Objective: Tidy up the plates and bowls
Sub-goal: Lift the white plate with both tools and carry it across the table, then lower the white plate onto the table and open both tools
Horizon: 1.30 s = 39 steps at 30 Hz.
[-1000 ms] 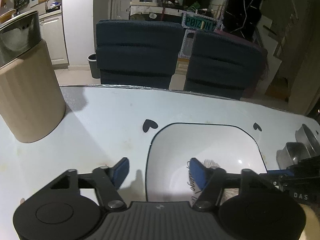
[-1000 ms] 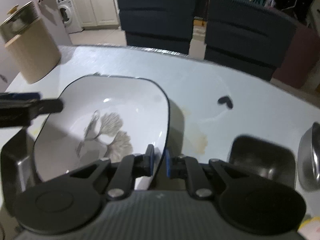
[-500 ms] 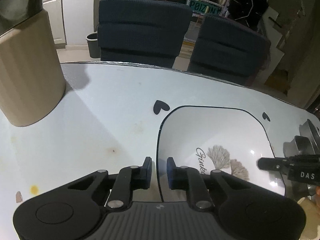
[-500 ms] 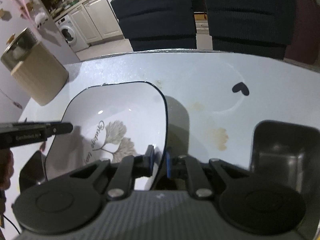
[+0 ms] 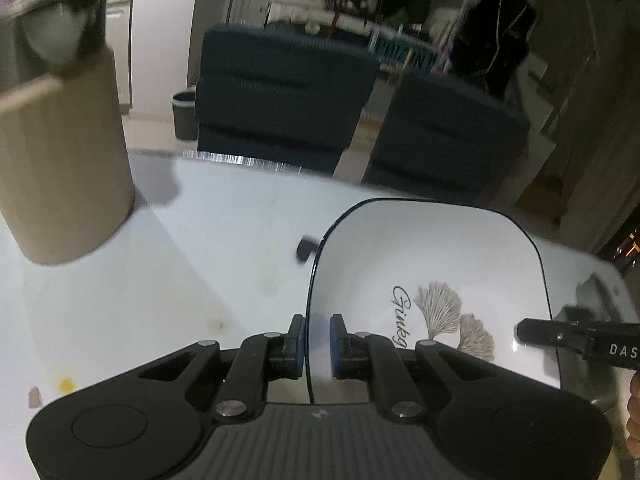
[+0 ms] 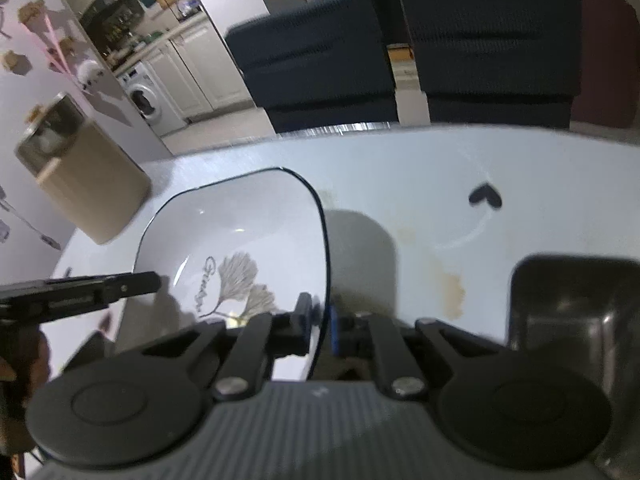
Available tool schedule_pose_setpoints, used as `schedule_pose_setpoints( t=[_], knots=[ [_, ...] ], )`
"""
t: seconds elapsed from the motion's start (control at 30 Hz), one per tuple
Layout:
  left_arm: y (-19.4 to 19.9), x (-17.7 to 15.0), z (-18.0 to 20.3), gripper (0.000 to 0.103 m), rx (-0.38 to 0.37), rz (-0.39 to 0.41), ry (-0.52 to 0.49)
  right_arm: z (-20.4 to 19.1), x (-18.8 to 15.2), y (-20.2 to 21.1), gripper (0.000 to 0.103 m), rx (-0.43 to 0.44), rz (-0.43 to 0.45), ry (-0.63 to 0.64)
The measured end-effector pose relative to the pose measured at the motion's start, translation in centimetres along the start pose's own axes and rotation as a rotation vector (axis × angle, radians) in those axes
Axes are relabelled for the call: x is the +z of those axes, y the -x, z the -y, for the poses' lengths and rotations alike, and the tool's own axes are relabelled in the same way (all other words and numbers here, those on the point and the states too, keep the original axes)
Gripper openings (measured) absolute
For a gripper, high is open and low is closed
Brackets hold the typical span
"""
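Observation:
A white square bowl [image 5: 432, 256] with a thin black rim and a ginkgo-leaf print hangs tilted above the white table [image 5: 160, 280], casting a shadow. My left gripper [image 5: 318, 336] has the bowl's left rim between its blue pads, and its jaws are still closing on it. The right gripper [image 6: 320, 316] pinches the opposite rim of the bowl [image 6: 248, 220], its jaws tightening too. Each wrist view shows a black finger of the other gripper reaching in over the far rim.
A tall beige canister [image 5: 64, 168] with a metal lid stands at the table's left. A square metal tray [image 6: 576, 312] lies on the right. Two dark chairs [image 5: 280, 96] stand beyond the far edge. Black heart stickers [image 6: 485, 196] and brown stains mark the tabletop.
My left gripper went from wide open to closed on the bowl's rim. The bowl, held throughout by the right gripper, has risen off the table.

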<state>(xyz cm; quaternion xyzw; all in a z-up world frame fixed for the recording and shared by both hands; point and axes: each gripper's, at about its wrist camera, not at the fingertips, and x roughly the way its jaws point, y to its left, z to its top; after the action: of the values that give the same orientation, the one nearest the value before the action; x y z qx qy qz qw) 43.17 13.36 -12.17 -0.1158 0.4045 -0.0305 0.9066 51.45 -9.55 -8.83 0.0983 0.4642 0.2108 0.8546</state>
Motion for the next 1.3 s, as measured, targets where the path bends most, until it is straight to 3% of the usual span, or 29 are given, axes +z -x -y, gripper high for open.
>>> schedule_pose_setpoints(
  t=[0.33, 0.53, 0.77, 1.1, 1.3],
  knots=[
    [11.0, -0.5, 4.8, 0.013, -0.036, 0.109, -0.054, -1.8, -0.7, 10.0, 0.009, 0.002, 0.111, -0.009],
    [19.3, -3.6, 7.2, 0.013, -0.056, 0.156, -0.075, -2.8, -4.9, 17.1, 0.010, 0.000, 0.150, -0.050],
    [25.6, -9.1, 7.6, 0.013, -0.064, 0.158, -0.082, -4.4, -11.3, 22.4, 0.011, 0.007, 0.143, -0.084],
    [25.3, -16.3, 4.6, 0.013, -0.074, 0.070, -0.084, -5.6, -19.9, 22.4, 0.013, -0.003, 0.015, -0.144],
    [21.8, -19.0, 1.2, 0.013, -0.050, -0.021, 0.007, -6.6, -23.6, 18.1, 0.013, -0.043, -0.096, -0.161]
  ],
)
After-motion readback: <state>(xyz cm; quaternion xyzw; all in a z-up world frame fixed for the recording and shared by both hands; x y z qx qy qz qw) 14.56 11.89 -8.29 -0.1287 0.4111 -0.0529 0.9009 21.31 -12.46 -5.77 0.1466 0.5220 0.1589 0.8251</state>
